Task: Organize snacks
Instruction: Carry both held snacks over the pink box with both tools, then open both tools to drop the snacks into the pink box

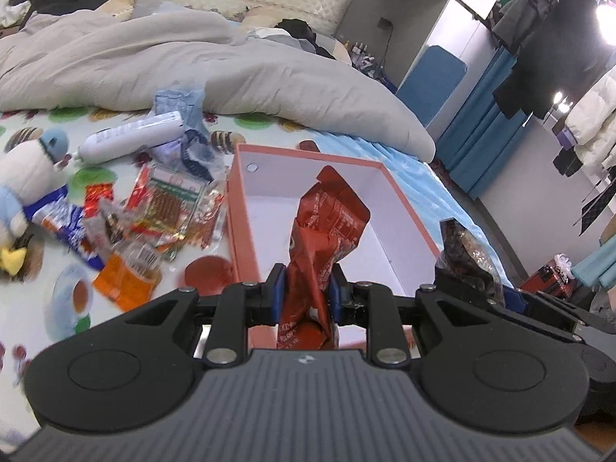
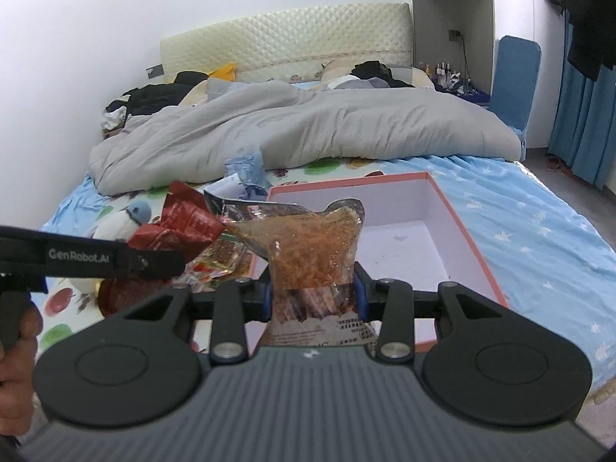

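Observation:
My left gripper (image 1: pixel 307 295) is shut on a crumpled red snack packet (image 1: pixel 327 227), held up over the near end of the pink box (image 1: pixel 404 208) with a white inside. My right gripper (image 2: pixel 313 292) is shut on a clear packet of orange-brown shredded snack (image 2: pixel 315 246), held in front of the same pink box (image 2: pixel 462 227). In the right wrist view the red packet (image 2: pixel 181 223) and the left gripper's arm (image 2: pixel 96 258) show at the left. The right-hand packet (image 1: pixel 466 258) shows at the right edge of the left wrist view.
A pile of loose snack packets (image 1: pixel 154 211) and a white tube (image 1: pixel 131 136) lie left of the box on the printed sheet. A plush penguin (image 1: pixel 23 181) sits at far left. A grey duvet (image 2: pixel 308 131) lies behind. The bed edge drops off right of the box.

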The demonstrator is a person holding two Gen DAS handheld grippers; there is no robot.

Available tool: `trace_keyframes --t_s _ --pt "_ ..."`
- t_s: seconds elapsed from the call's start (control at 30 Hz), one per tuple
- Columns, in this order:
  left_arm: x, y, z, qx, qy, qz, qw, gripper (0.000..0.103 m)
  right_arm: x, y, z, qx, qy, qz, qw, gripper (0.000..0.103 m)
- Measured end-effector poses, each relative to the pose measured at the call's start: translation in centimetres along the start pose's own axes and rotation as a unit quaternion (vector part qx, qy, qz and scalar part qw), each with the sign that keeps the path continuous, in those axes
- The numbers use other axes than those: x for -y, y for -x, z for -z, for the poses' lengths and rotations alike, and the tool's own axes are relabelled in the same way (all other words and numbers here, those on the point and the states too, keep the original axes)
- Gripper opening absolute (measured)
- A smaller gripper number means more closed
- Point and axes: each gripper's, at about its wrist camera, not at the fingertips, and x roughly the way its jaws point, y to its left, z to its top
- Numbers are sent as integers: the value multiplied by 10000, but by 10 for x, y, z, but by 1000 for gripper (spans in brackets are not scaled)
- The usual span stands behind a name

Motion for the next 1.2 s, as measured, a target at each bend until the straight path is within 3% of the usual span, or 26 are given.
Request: trace_keyframes --t_s 0.3,0.7,0.9,1.07,1.2 --pt "22 -90 -40 -349 -210 -181 9990 27 45 -56 -16 -148 -147 27 9998 41" --pt "39 -211 -51 -982 -586 -308 9930 27 95 -131 -1 -652 -485 204 9965 41" --pt "35 -238 -45 -1172 -624 -384 9904 27 106 -156 8 -877 -534 197 9945 41" --pt "30 -238 -42 -1187 -648 -390 9900 29 105 -162 7 -990 -458 199 9938 44" --pt "30 -224 -44 -1091 -654 -405 9910 31 100 -155 3 -916 -422 250 9946 58"
